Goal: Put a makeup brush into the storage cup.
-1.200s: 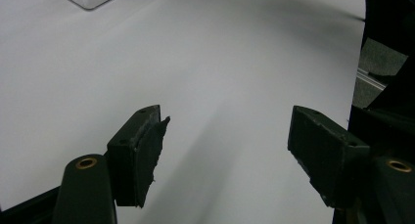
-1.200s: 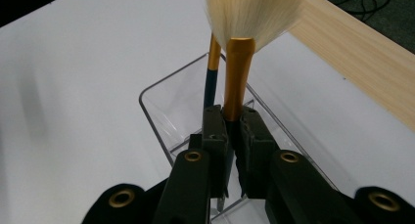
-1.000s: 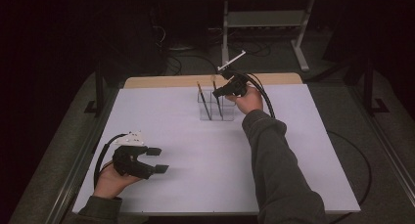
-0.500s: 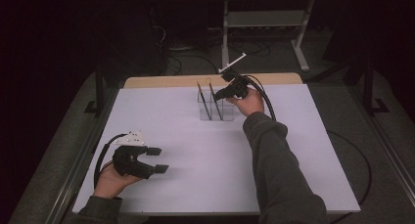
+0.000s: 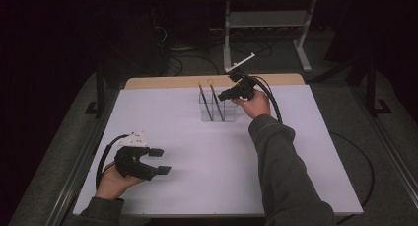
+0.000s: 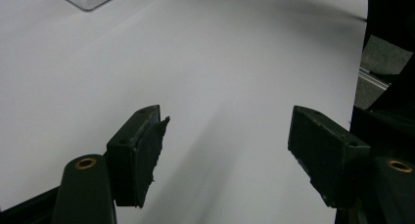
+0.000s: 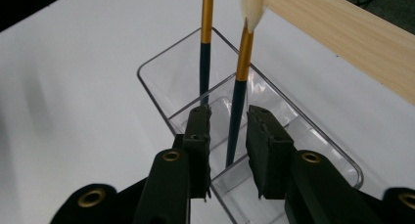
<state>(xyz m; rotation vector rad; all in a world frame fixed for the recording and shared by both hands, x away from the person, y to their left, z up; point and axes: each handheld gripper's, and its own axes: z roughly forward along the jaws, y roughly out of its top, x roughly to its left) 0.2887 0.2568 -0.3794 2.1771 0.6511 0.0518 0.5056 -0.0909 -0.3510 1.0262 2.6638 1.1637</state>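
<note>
Right gripper (image 7: 227, 136) at centre of its own view, over the clear holder (image 7: 156, 67) on the desk (image 5: 162, 112). Second brush (image 7: 239, 101) stands between its fingers (image 7: 266, 150), leaning slightly, long axis near upright; fingers have just been opening, pads apparently off the handle. First brush (image 7: 205, 62) upper centre, just behind. Left gripper (image 5: 157, 161), lower left of high view, fingers wide apart and empty, well apart from holder. Right hand far nearer.
</note>
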